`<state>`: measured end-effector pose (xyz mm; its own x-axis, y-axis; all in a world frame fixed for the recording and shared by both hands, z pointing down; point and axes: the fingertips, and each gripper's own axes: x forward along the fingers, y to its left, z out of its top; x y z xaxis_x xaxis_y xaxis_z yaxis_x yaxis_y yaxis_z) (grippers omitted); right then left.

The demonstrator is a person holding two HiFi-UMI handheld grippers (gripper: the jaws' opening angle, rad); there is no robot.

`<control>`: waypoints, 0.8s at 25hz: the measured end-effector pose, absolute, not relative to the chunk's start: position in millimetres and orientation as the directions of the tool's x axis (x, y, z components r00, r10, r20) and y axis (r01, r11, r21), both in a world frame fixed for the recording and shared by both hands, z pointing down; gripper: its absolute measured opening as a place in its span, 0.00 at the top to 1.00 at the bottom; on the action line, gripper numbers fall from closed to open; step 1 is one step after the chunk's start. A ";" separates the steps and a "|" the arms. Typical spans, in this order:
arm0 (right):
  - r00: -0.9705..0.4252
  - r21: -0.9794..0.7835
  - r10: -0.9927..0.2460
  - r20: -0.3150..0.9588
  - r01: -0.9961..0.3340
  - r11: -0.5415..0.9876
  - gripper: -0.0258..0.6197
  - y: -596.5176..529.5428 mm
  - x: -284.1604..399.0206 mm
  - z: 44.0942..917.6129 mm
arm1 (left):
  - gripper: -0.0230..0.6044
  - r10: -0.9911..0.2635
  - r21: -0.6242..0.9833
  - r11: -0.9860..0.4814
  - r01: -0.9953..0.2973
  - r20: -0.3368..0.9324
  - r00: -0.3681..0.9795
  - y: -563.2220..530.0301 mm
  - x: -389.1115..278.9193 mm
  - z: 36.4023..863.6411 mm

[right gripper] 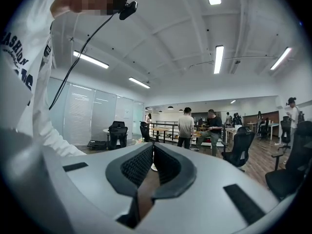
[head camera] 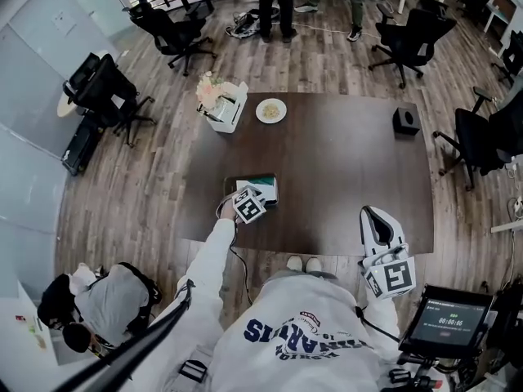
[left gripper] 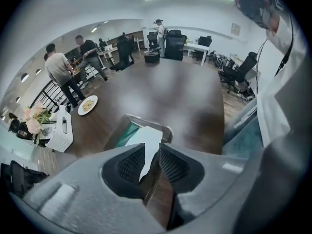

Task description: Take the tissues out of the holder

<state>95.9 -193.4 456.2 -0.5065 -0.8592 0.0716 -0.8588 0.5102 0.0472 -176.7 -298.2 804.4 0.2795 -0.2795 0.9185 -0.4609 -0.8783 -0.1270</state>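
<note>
The tissue holder [head camera: 268,188] lies flat on the dark table [head camera: 343,170], near its front edge. In the left gripper view it is a tray with a metal rim [left gripper: 165,128], holding a teal pack [left gripper: 126,133] and a white tissue [left gripper: 146,143] on top. My left gripper [head camera: 248,198] points steeply down right over the holder. Its jaws [left gripper: 151,149] stand apart, and the white tissue shows through the gap without the pads pressing on it. My right gripper [head camera: 370,213] hovers level at the table's front right edge, away from the holder. Its jaws [right gripper: 152,147] are shut and hold nothing.
A white box with pink flowers [head camera: 222,104], a plate of food [head camera: 270,110] and a small black box [head camera: 405,120] stand along the table's far side. Office chairs [head camera: 409,43] ring the table. People stand beyond it [head camera: 274,6]. A screen [head camera: 449,321] sits at lower right.
</note>
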 end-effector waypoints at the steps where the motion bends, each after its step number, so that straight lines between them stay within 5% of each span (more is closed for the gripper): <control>1: -0.504 0.048 -0.861 0.073 -0.860 0.508 0.94 -195.0 95.1 455.5 | 0.83 -0.263 -0.123 -0.885 -0.448 0.928 0.265 -298.6 -179.9 809.8; 5: -0.496 0.052 -0.865 0.076 -0.864 0.501 0.94 -198.6 94.3 452.5 | 0.77 -0.217 -0.114 -0.910 -0.398 0.950 0.225 -300.1 -183.1 826.5; 20: -0.468 0.051 -0.878 0.103 -0.879 0.475 0.94 -203.5 98.1 450.8 | 0.77 -0.159 -0.102 -0.940 -0.325 0.975 0.154 -306.3 -181.7 857.0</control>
